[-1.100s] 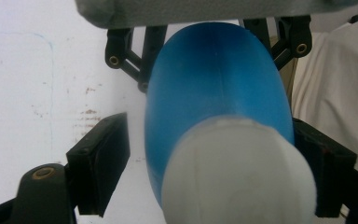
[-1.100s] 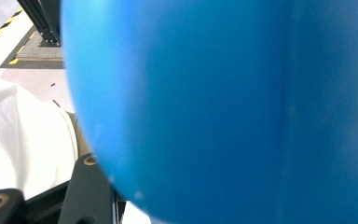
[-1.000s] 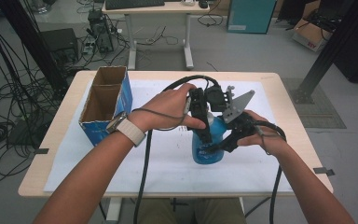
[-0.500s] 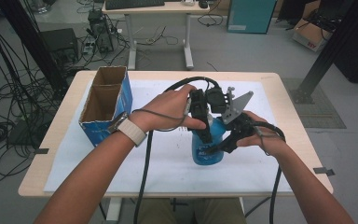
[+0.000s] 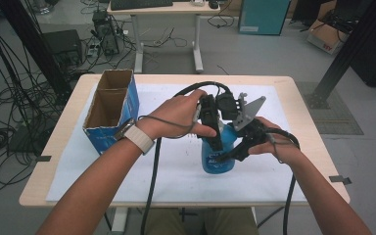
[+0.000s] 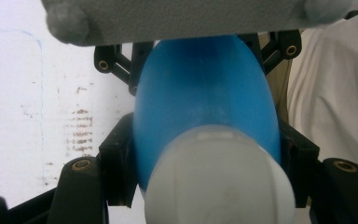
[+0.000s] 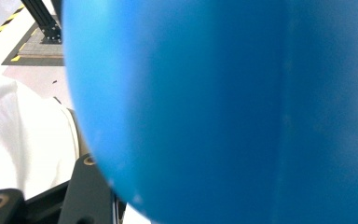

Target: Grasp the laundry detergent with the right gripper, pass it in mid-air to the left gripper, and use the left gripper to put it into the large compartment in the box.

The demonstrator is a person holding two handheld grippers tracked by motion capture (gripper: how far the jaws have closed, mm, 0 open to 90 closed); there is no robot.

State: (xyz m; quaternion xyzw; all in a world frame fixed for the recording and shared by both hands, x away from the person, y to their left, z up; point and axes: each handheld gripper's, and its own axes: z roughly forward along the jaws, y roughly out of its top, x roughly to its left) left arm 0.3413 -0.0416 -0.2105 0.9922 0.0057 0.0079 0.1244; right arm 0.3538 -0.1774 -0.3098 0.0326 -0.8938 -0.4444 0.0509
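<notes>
A blue bottle [image 5: 219, 155] is standing upright on the white sheet [image 5: 176, 171] that is covering the table [image 5: 298, 98], a little right of the middle and near the person's side. Both grippers are meeting at this bottle.

The left gripper [image 5: 214, 142] is coming down on it from above. In the left gripper view its two black jaws are pressing on the two sides of the blue body, just under the white cap [image 6: 219, 179]; they have just been closing, and the bottle is now pinched between them.

The right gripper [image 5: 235, 154] is reaching the bottle from the right side, lower on the body. In the right gripper view the blue wall is so near that it is blurred, and the pads are probably pressing on it, though the contact itself is hidden.

An open blue cardboard box [image 5: 110, 110] is standing at the left part of the table, well apart from the bottle.
</notes>
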